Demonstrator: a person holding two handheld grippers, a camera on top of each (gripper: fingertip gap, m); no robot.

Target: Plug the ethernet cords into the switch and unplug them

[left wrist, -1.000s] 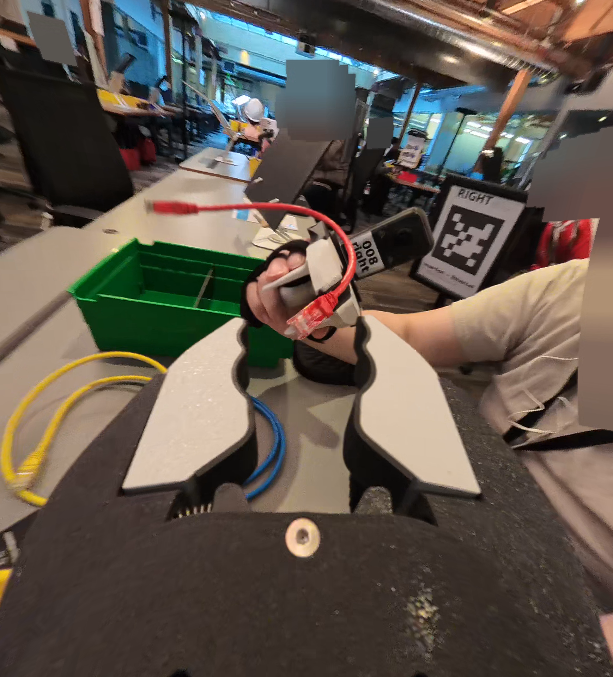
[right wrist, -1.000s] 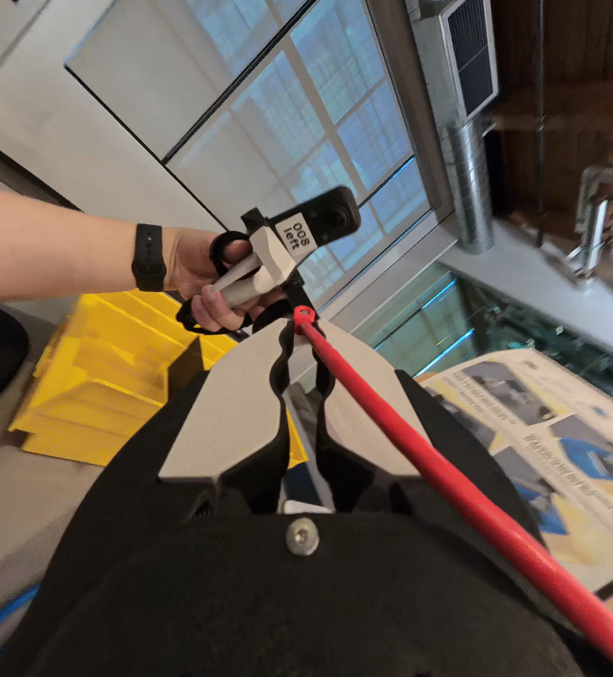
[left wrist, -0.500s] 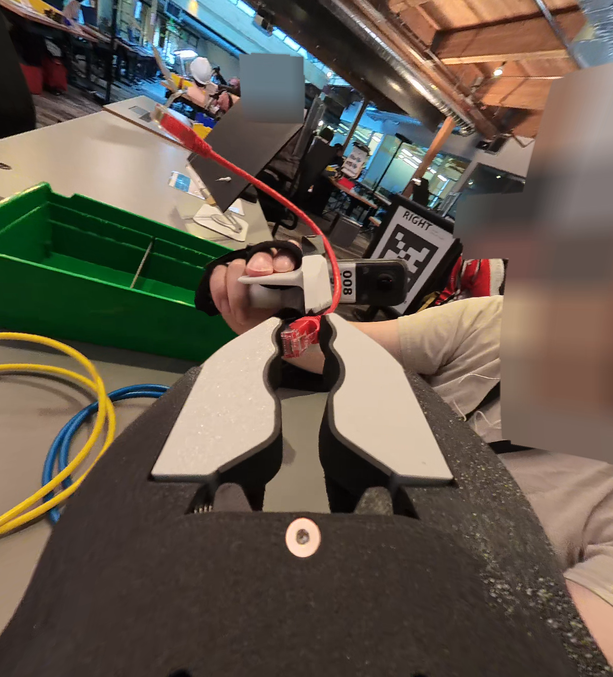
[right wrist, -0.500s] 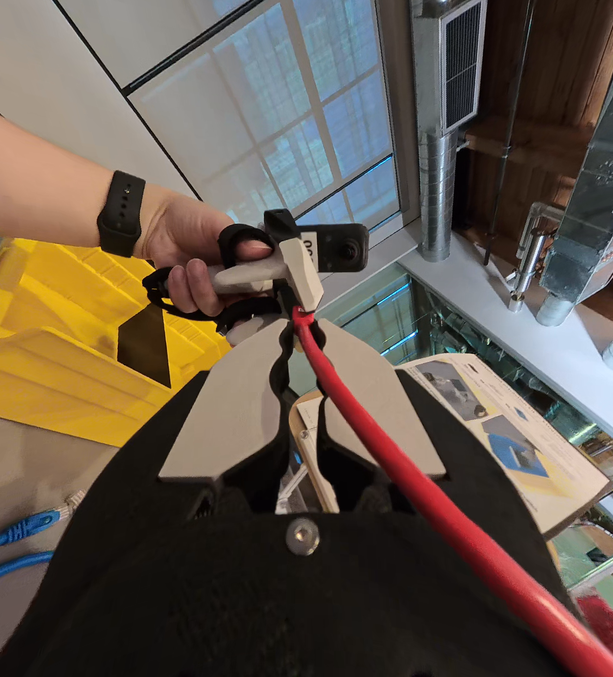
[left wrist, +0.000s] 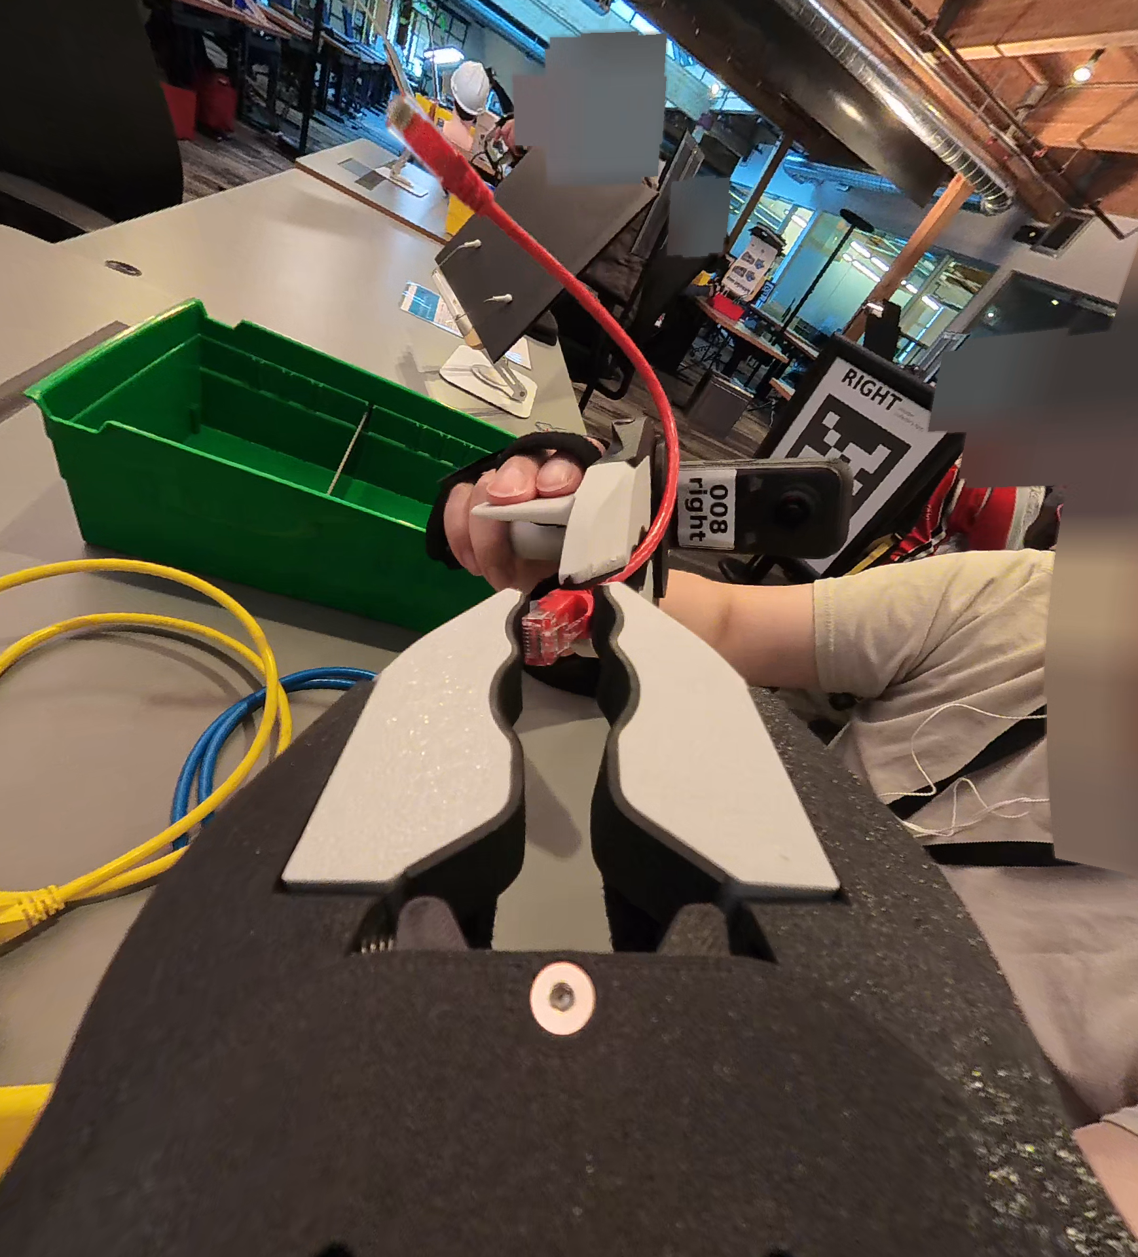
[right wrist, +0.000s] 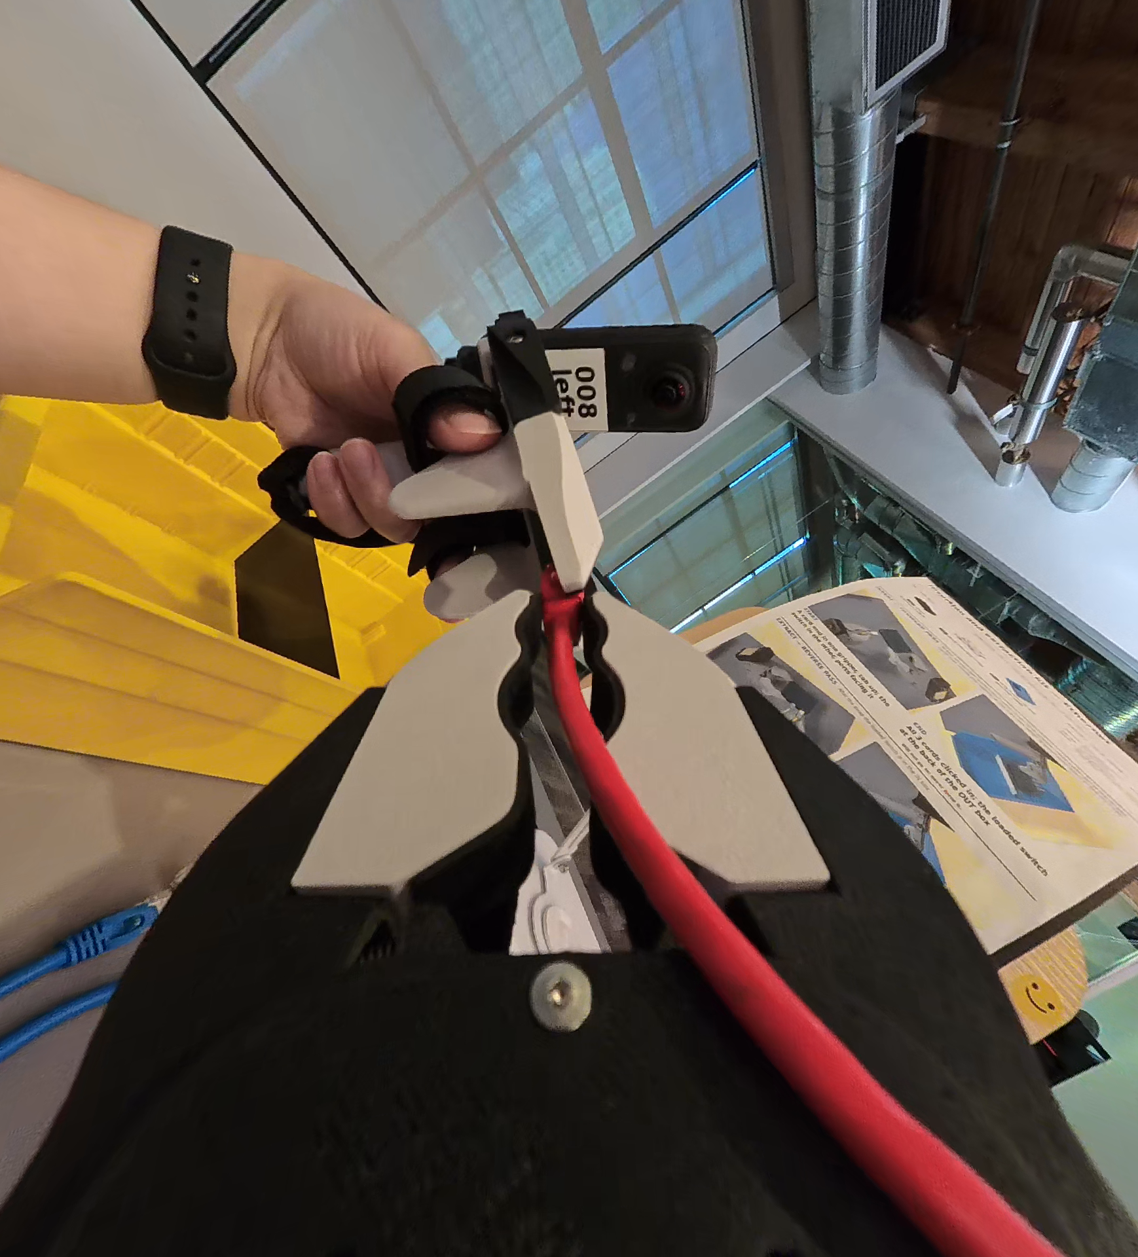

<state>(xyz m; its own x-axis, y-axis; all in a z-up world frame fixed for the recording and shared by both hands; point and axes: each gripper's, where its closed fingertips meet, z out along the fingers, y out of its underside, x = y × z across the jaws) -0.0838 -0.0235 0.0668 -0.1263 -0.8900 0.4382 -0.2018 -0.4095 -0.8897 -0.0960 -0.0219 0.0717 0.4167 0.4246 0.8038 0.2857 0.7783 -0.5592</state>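
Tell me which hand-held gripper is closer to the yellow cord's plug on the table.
Left. The yellow plug lies just beside the left hand-held gripper's body; the right hand-held gripper sits beyond its fingertips, clamping the red cord.

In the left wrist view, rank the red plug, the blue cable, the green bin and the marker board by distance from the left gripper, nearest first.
1. Red plug: between the left gripper fingertips.
2. Blue cable: on the table, left of the fingers.
3. Green bin: farther, ahead left.
4. Marker board: beyond the table edge, ahead right.
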